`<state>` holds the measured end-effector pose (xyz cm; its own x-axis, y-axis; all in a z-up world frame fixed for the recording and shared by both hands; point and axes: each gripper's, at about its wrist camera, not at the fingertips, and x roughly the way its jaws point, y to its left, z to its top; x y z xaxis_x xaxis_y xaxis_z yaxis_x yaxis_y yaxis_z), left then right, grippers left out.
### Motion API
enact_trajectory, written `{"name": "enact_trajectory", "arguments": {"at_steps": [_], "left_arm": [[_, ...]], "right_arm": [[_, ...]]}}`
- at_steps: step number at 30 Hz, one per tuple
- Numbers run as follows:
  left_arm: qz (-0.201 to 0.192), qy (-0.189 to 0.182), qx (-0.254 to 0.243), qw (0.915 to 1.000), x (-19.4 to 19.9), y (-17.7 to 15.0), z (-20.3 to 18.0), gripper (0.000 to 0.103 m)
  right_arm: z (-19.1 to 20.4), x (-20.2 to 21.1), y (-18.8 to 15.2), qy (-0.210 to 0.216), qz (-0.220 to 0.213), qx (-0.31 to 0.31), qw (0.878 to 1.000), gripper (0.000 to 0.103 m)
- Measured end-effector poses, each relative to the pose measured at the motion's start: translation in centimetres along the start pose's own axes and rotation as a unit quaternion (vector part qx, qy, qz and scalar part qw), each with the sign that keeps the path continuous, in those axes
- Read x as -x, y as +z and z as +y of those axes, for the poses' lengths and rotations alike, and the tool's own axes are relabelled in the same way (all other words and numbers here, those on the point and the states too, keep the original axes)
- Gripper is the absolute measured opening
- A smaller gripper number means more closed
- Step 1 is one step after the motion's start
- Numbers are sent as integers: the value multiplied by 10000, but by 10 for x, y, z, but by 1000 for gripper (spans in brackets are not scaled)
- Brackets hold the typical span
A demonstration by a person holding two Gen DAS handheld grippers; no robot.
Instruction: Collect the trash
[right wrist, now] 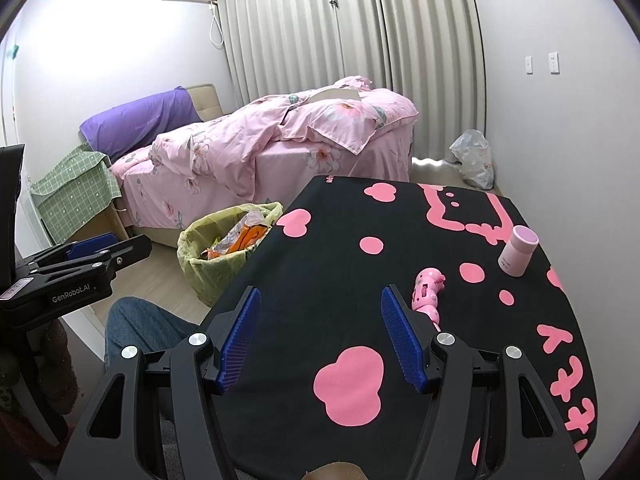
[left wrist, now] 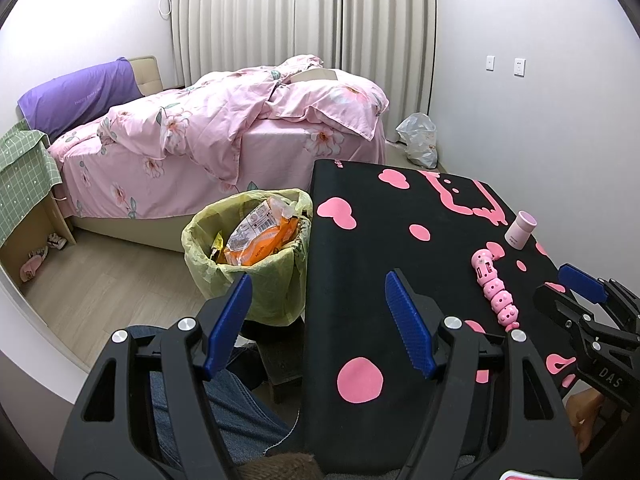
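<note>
A: Left to right: bin (left wrist: 244, 256) on the floor, touching the table's (left wrist: 360, 280) left edge, liner already holding orange wrappers (left wrist: 260, 240). Left gripper (left wrist: 320, 320) straddles that edge, jaws wide, empty.

B: Right gripper (right wrist: 320, 336)?

A: Over the table's near edge, also wide open, nothing held. Pink toy (right wrist: 428, 288) and cylinder (right wrist: 518, 250) near the right edge probably aren't trash. I'd confirm that before grabbing; otherwise the table looks done.

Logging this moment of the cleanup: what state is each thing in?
Left tongs: open, empty.
Right tongs: open, empty.
Trash bin: lined, nearly full of wrappers.
Pink jar: upright, capped.
Pink toy: lying flat on table.
Curtains: drawn.
Bed: unmade.
</note>
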<state>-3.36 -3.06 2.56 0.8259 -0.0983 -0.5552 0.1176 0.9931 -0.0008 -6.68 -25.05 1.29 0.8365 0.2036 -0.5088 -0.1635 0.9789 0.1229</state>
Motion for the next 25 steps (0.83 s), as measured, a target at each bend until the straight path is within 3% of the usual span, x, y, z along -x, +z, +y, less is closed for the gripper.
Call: {"name": "enact_trajectory", "arguments": {"at_steps": [18, 22, 24, 25], "left_arm": [[119, -103, -73, 9998, -2, -6, -10, 66], [616, -404, -199, 9971, -45, 4, -21, 66], [766, -417, -231, 9959, -79, 10, -33, 70], [807, -414, -225, 9956, -95, 13, -39, 70]], "right_arm": [[0, -3, 0, -17, 88, 111, 9999, 60], [-27, -12, 8, -57, 111, 36, 9999, 60], [-52, -25, 13, -279, 87, 45, 9996, 72], [-73, -43, 18, -386, 155, 168, 9990, 72]]}}
